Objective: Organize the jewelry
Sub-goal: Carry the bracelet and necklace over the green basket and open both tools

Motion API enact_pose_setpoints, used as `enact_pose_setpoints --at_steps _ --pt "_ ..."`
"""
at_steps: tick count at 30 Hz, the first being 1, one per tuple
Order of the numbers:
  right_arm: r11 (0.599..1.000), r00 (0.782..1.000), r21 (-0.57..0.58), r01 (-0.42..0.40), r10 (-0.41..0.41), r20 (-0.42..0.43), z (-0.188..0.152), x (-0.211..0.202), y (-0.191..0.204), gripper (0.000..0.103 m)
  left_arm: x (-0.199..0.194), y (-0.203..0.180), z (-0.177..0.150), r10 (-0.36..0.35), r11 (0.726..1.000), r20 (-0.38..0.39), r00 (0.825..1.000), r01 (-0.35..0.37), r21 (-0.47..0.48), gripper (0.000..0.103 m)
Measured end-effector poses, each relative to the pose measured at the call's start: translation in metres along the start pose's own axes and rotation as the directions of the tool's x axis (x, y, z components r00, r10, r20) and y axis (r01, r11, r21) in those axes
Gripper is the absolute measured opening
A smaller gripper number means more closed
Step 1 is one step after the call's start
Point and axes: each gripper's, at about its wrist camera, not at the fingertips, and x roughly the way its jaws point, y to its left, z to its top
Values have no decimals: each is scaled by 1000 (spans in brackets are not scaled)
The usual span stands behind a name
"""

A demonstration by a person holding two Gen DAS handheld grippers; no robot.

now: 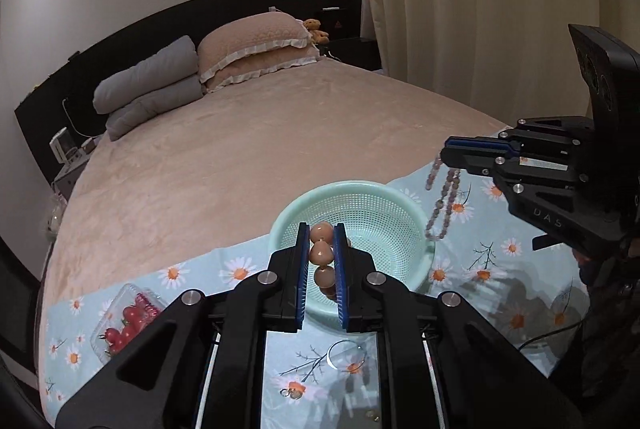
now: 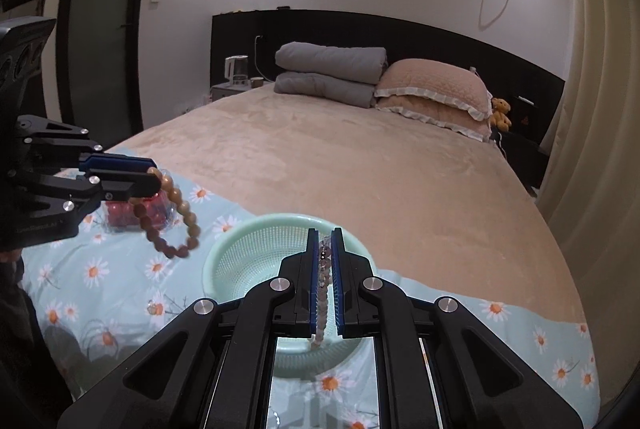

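Well beyond the gripper, grey folded quilts [image 2: 332, 73] and frilled peach pillows [image 2: 434, 93] sit at the headboard; a teddy bear [image 2: 501, 114] sits just right, a white kettle [image 2: 237, 69] far left.

A: Behind the left gripper [image 1: 322, 249], part of the green basket [image 1: 400, 197] is hidden, lol. Lower beads of the brown bracelet [image 1: 322, 253] are covered too.

B: Small trinkets [image 1: 292, 393] near that basket can't be identified, too tiny.

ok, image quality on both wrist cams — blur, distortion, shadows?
Left wrist: strong fisheye bending, dark vignette corners; brown bead bracelet sharp in the left gripper; hard shadows on the floral cloth. Right wrist: same curvature; pale bead bracelet slightly soft in the right gripper; mint basket evenly lit.
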Motion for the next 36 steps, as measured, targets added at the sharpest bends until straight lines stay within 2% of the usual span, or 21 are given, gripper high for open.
enact_pose_setpoints --at_steps 4,8,14,16,19,23,24,25,26,27,30,32,34,36 --pt "1000 998 7 -25 26 -50 -6 33 2 6 50 -2 -1 -40 999 -92 995 38 -28 12" --pt "998 990 31 -52 55 -132 -29 69 4 6 93 0 -18 -77 996 -171 982 67 -65 12" --pt "995 969 68 -68 82 -233 -63 110 7 6 128 4 -44 -110 990 -252 961 83 -113 12" --pt "994 965 84 -72 90 -247 -69 118 5 6 135 4 -49 -125 987 -265 956 93 -129 12" --pt "994 962 84 -66 86 -259 -75 124 4 7 139 3 -52 -110 990 -272 956 80 -119 13" --pt "995 970 84 -50 69 -233 -73 114 1 9 131 4 -48 -93 992 -246 965 68 -108 16" --pt "996 974 85 -40 58 -218 -70 108 0 13 127 8 -45 -95 991 -234 968 70 -114 25" --pt "996 978 87 -31 48 -204 -68 103 -2 28 121 11 -43 -94 990 -223 970 68 -124 31" --pt "996 982 86 -24 39 -184 -65 95 -3 45 115 15 -41 -87 990 -213 973 59 -131 44" --pt "997 987 80 -15 27 -155 -62 87 -3 51 107 19 -39 -73 990 -200 977 46 -135 55" --pt "999 993 52 7 -1 -116 -53 67 -2 64 85 28 -33 -38 989 -165 986 13 -145 75" --pt "999 995 32 18 -15 -97 -49 55 1 78 71 34 -31 -19 988 -147 989 -4 -152 81" --pt "1000 996 11 29 -28 -82 -46 44 5 86 57 39 -31 -19 986 -133 991 -4 -165 85" --pt "999 996 -8 33 -34 -78 -42 35 9 86 45 42 -33 -24 984 -122 992 1 -181 88"
